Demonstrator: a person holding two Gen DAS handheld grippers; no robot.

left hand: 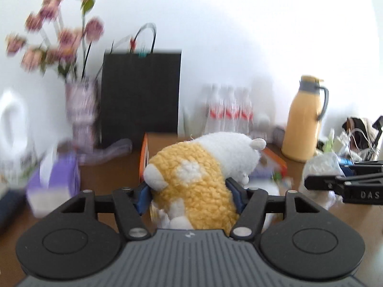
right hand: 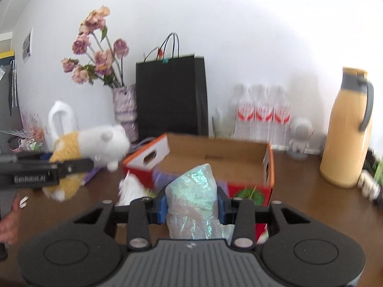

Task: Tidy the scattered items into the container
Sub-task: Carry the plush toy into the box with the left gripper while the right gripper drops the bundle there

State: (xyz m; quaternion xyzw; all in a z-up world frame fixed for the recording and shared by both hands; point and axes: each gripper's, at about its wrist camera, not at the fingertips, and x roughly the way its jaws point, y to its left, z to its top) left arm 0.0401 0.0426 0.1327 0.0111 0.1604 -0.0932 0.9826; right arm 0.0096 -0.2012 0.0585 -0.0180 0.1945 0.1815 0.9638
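Observation:
My left gripper [left hand: 189,196] is shut on a yellow and white plush toy [left hand: 198,177] and holds it in the air in front of the open cardboard box [left hand: 158,141]. The toy also shows in the right wrist view [right hand: 91,148], left of the box [right hand: 215,153], with the left gripper [right hand: 71,166] on it. My right gripper [right hand: 191,203] is shut on a shiny iridescent plastic bag [right hand: 194,191], held just in front of the box's near wall. The right gripper [left hand: 344,184] shows at the right of the left wrist view.
At the back stand a black paper bag [right hand: 171,95], a vase of dried flowers [right hand: 124,107], several water bottles [right hand: 261,117] and a yellow thermos jug [right hand: 347,129]. A purple tissue pack [left hand: 55,179] lies at the left. White plastic [right hand: 130,189] lies in front of the box.

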